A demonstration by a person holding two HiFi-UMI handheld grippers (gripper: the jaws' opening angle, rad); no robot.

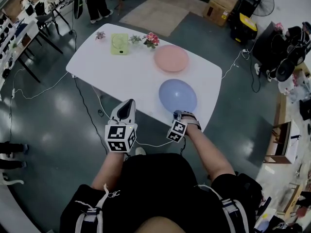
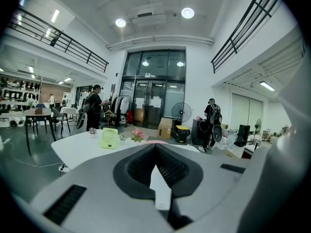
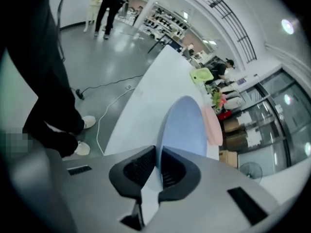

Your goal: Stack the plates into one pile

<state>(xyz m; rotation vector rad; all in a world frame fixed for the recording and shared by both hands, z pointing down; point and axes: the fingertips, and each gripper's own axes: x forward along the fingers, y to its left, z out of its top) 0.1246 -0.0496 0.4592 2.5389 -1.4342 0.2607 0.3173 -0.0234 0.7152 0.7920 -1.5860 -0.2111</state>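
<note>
On table (image 1: 126, 76) front edge: blue plate (image 1: 178, 95) sitting flat, pink plate (image 1: 171, 58) beyond
Right gripper (image 3: 158, 152): we are pinching blue plate's near rim, the best hold
Left gripper (image 2: 155, 147): pressed together, empty
Handling: we are judging it light, stiff, slick

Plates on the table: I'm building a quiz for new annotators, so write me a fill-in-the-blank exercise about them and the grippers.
The right gripper is shut on the rim of the blue plate, while the shut left gripper holds ___.
The second plate, lying apart from the blue plate, is ___ in colour.
Both plates lie on a ___ table.
The small fan near the table's far edge is ___.
Missing words: nothing, pink, white, green.
</note>
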